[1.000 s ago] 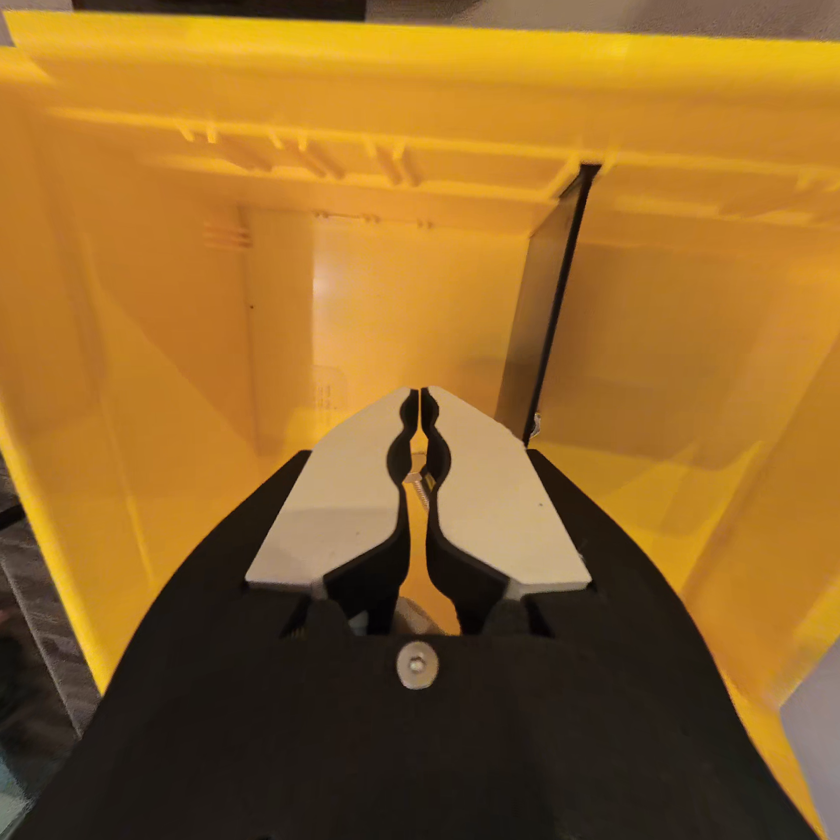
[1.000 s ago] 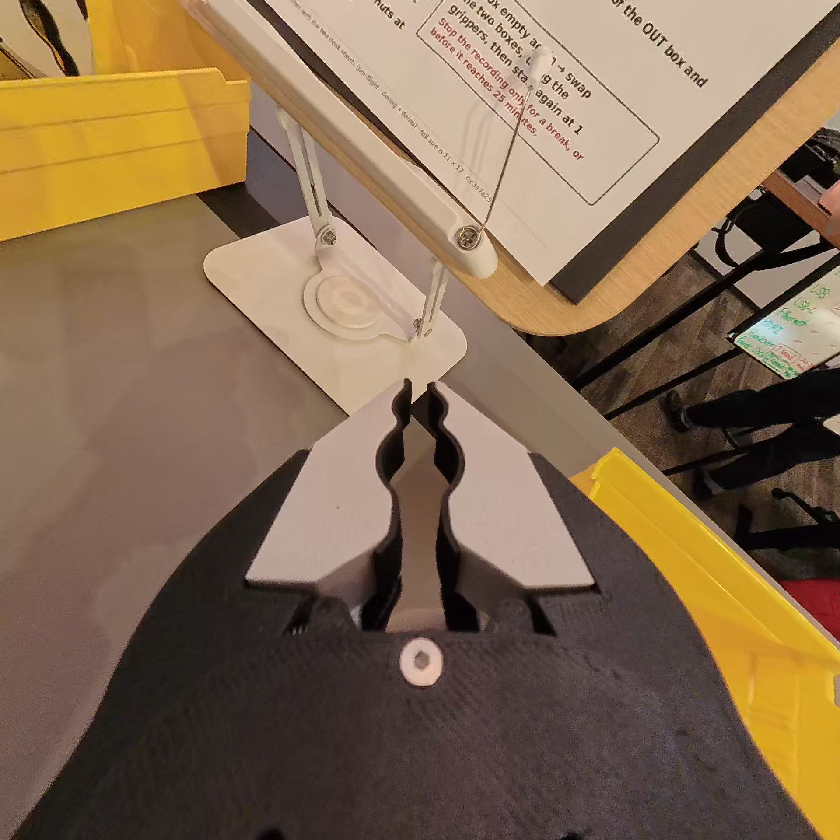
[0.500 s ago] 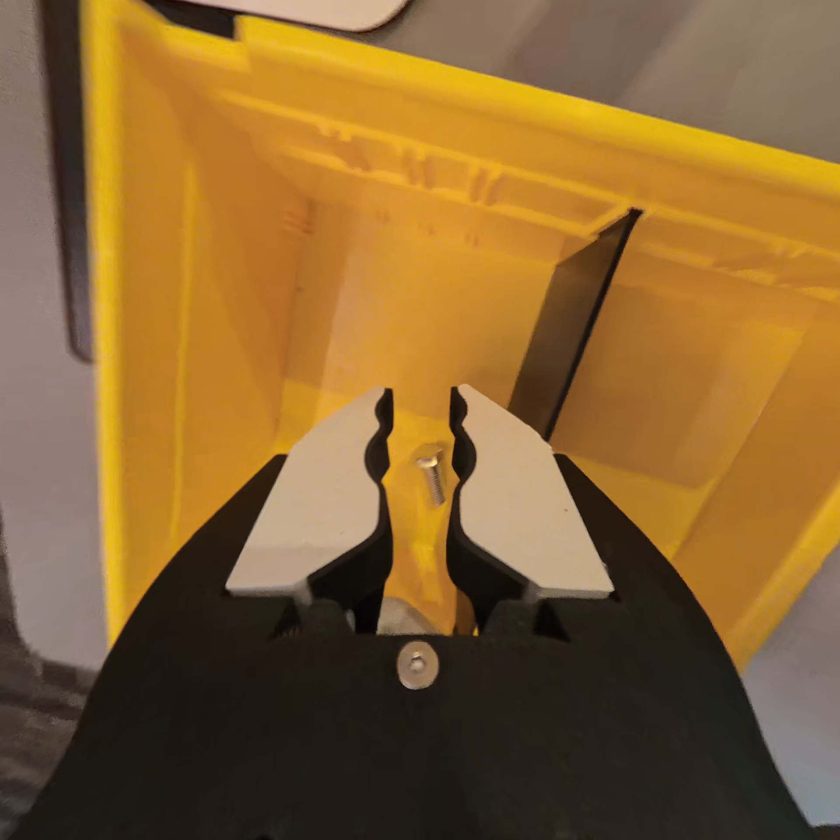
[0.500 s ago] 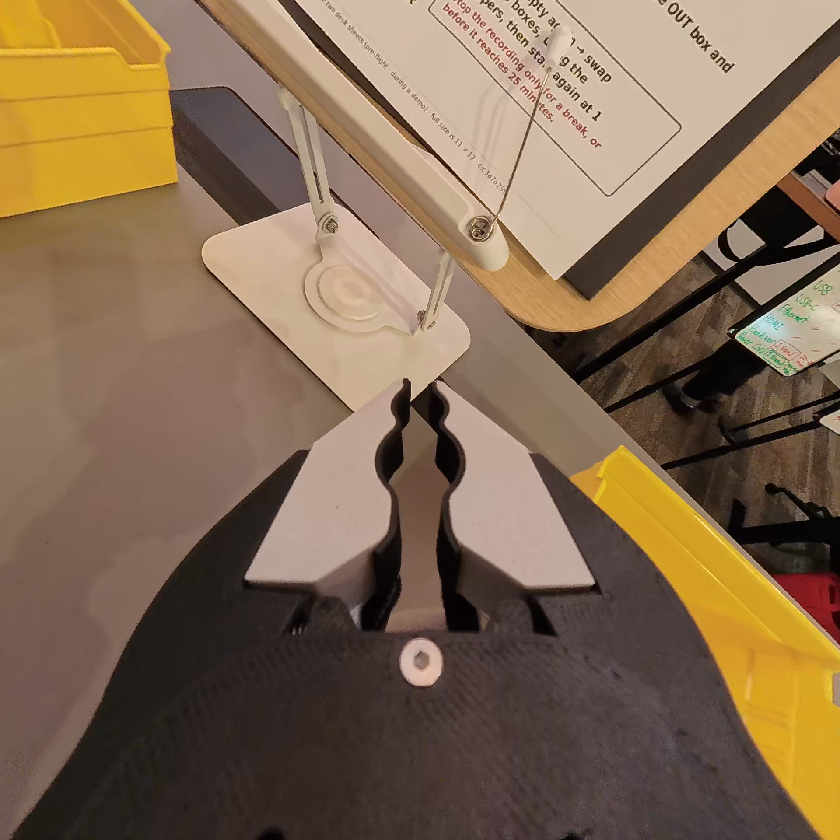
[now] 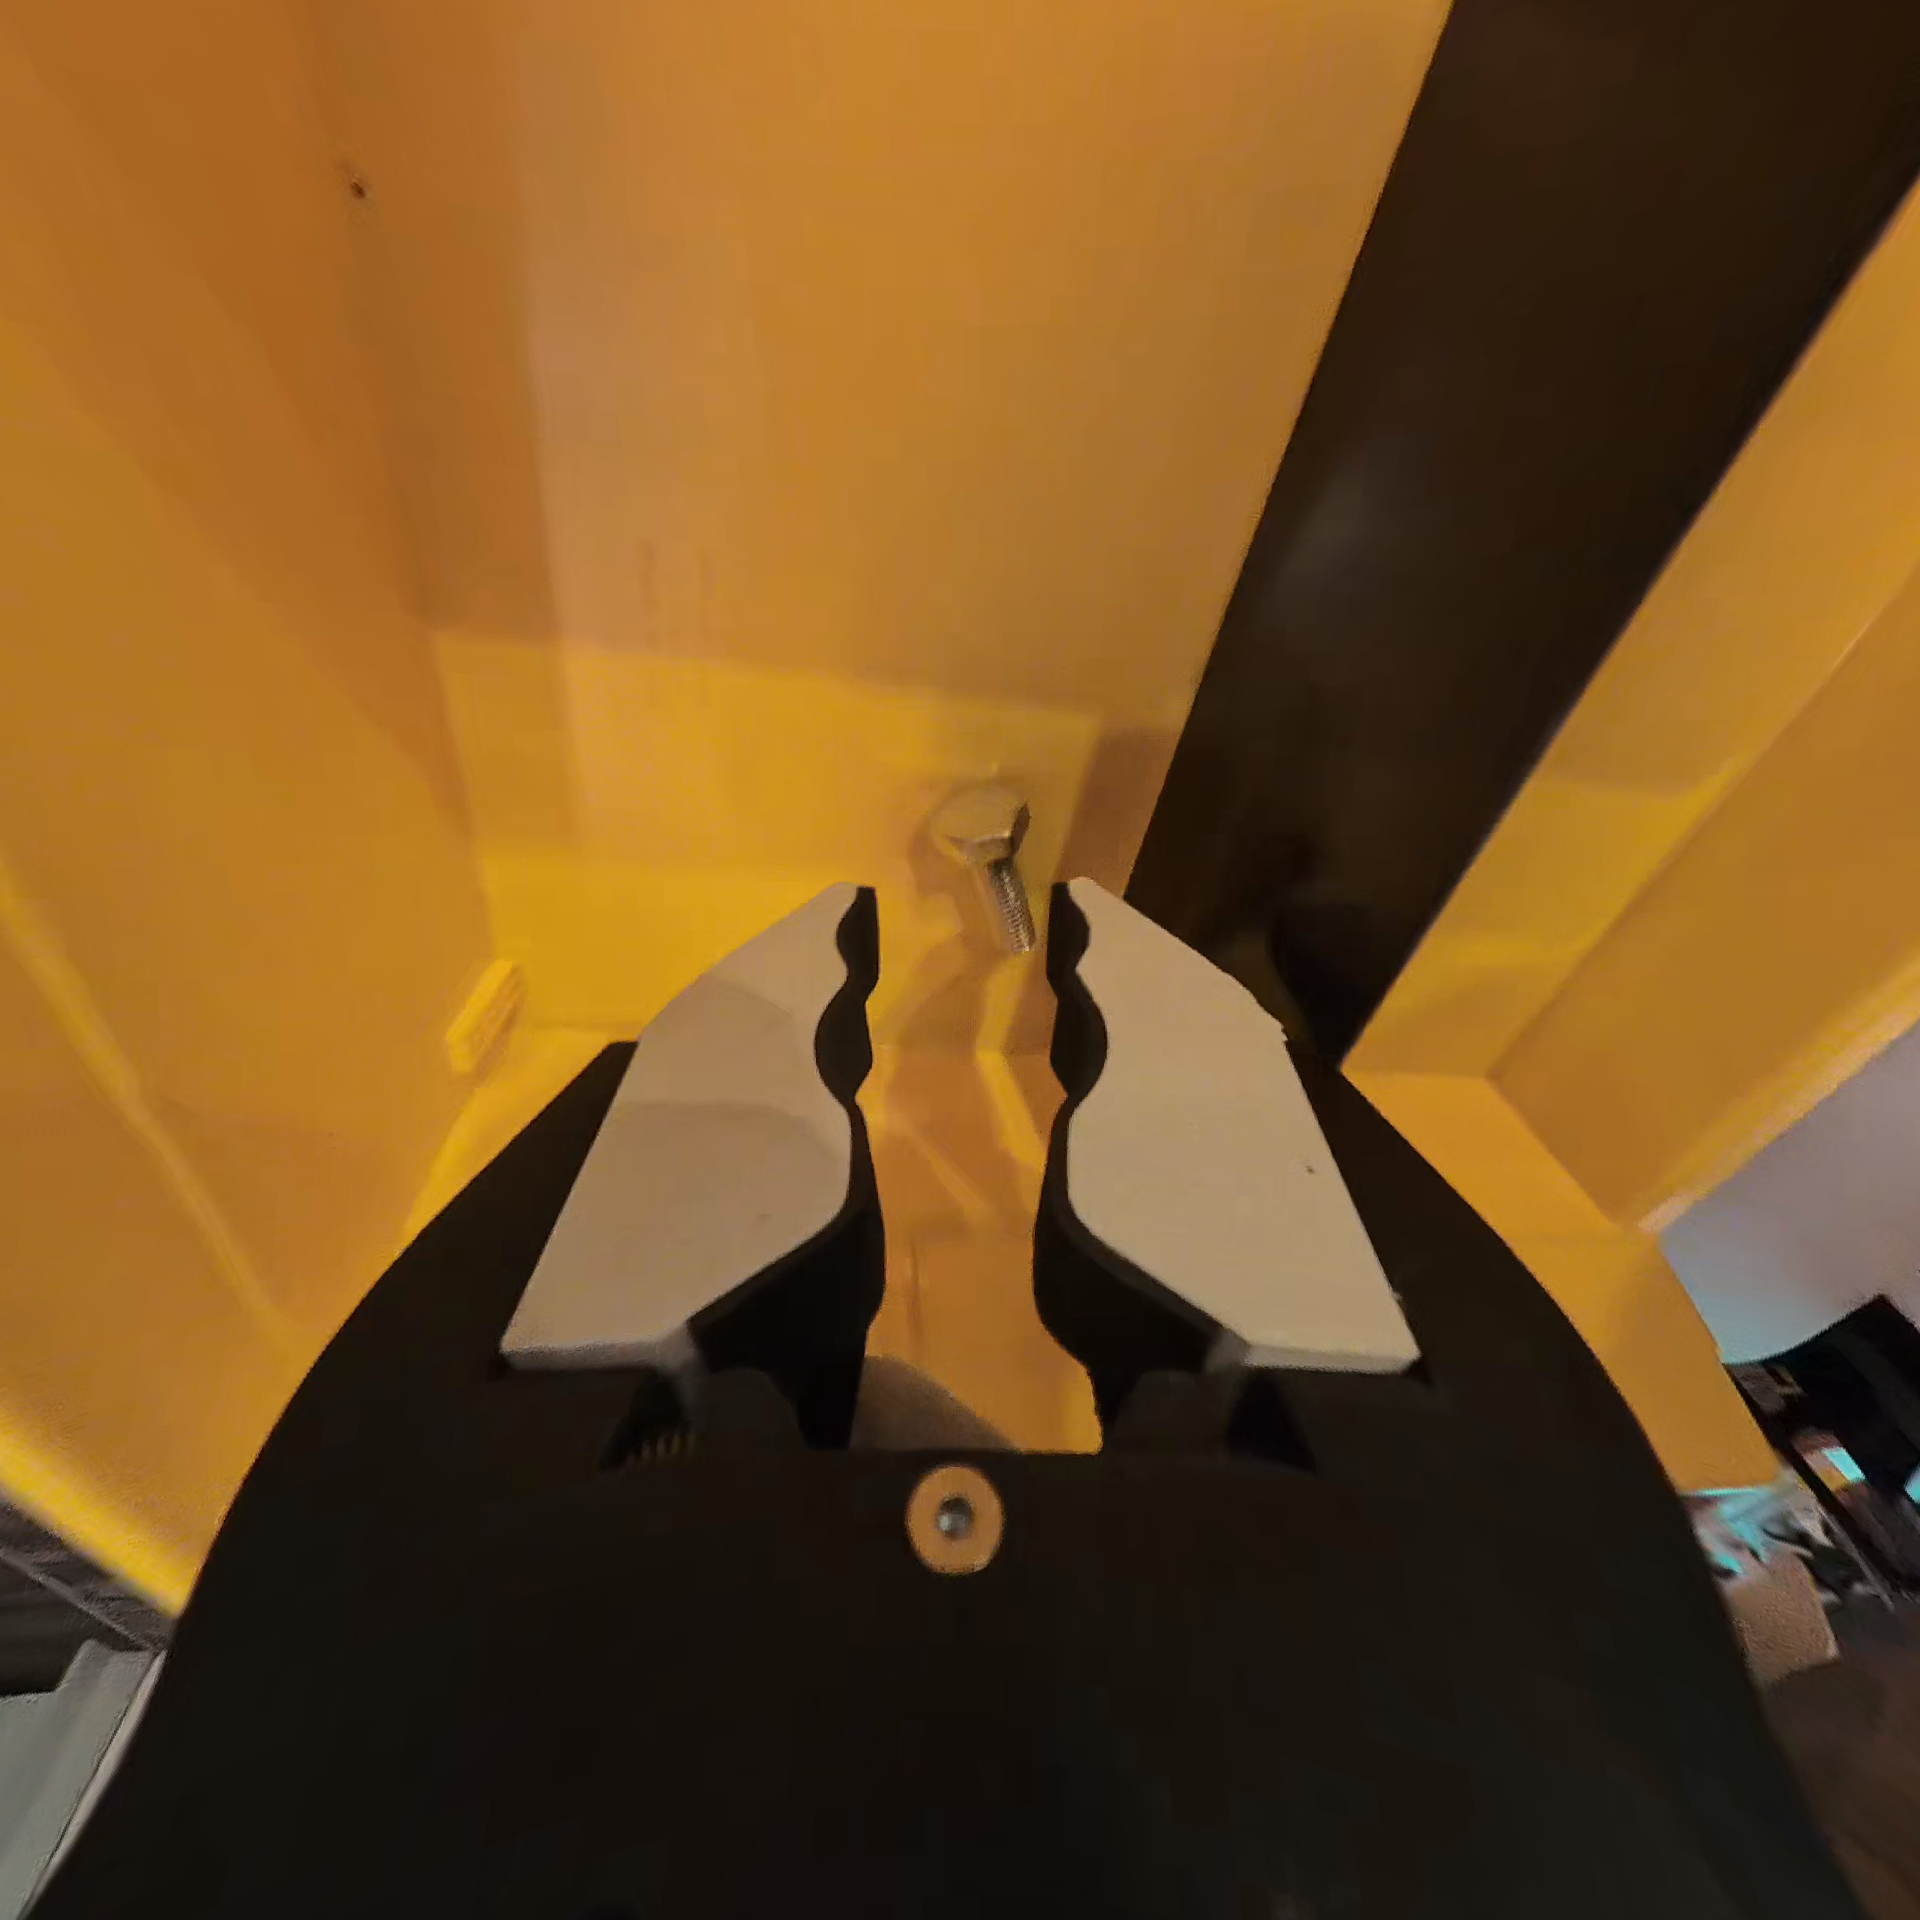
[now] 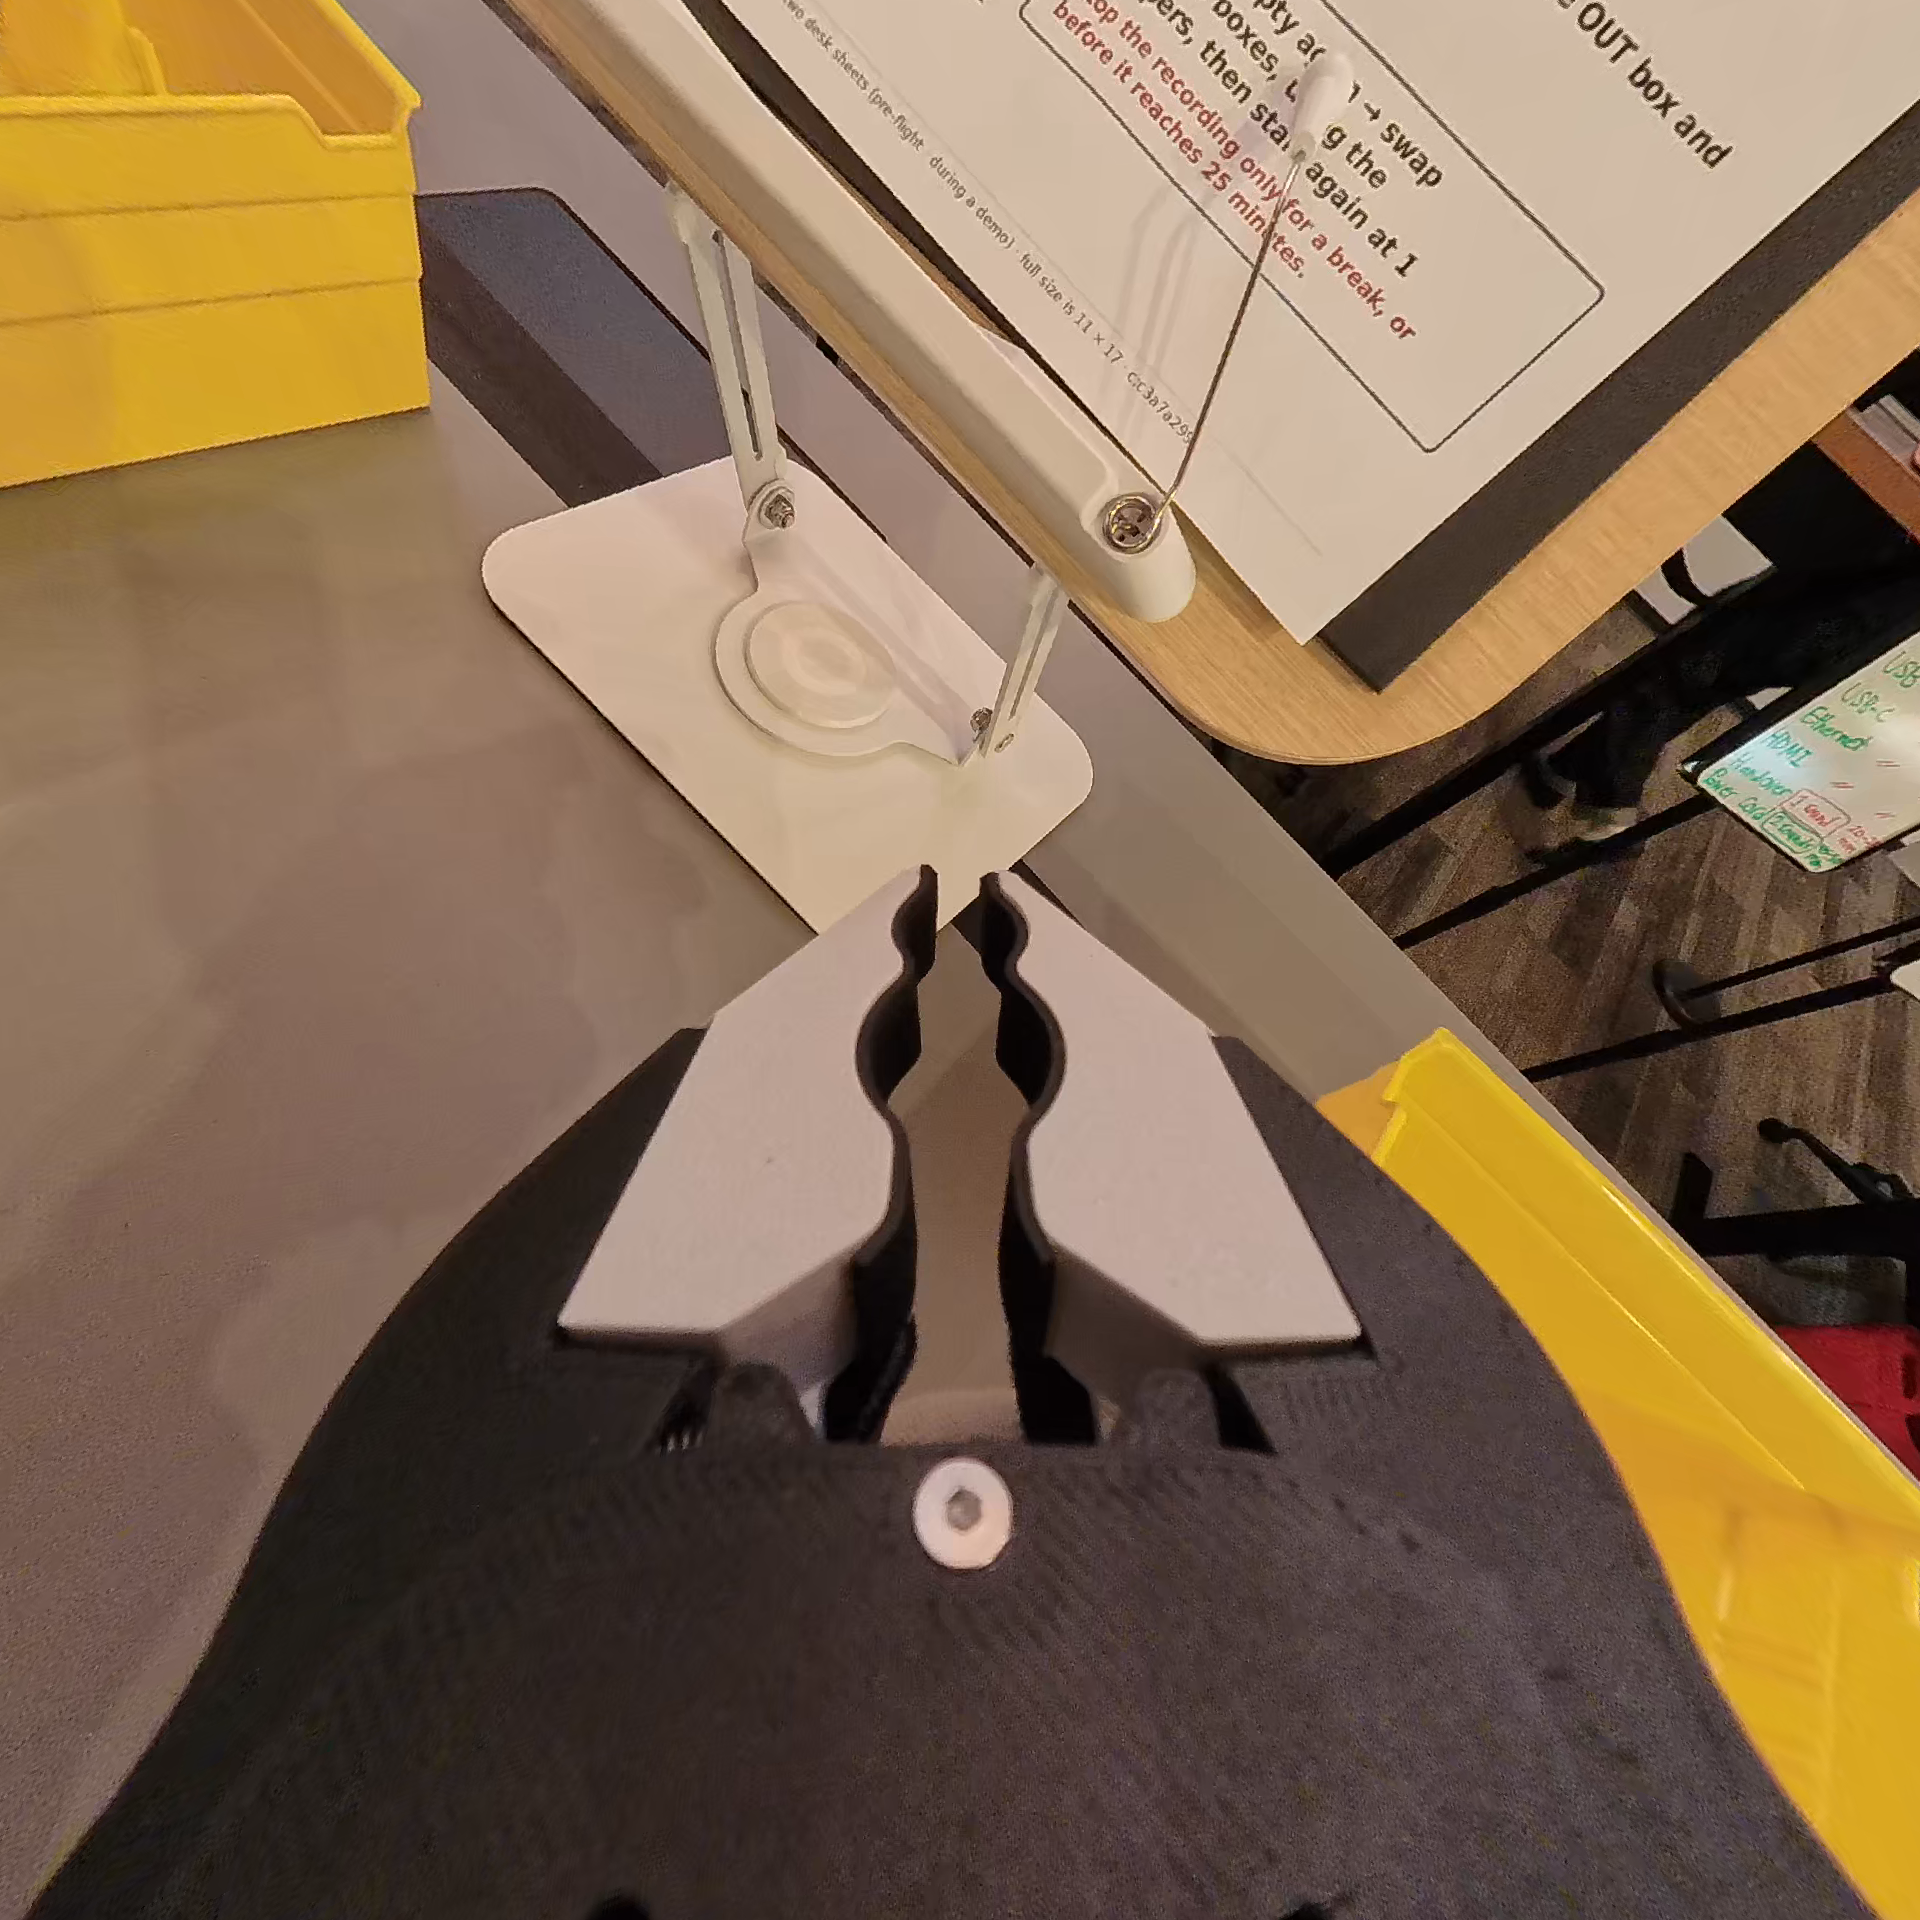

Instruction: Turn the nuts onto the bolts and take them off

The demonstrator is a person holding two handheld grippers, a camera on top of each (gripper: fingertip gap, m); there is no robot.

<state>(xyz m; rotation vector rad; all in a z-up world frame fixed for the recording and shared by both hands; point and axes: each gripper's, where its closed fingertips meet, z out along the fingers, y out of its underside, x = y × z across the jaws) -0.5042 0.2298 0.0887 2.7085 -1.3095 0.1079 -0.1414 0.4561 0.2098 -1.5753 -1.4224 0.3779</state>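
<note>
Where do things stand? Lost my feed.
Left gripper open, empty, inside yellow bin. Right gripper nearly closed, empty. Bolt ahead, ungripped. Black divider close beside.

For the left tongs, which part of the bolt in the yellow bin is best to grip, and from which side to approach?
Probably the threaded shank of the bolt. It lies on the yellow bin floor near the black divider, hex head away, shank pointing back toward the open left tongs. Come straight forward and slightly right, one finger on each side of the shank; the divider leaves little room on the right.
</note>
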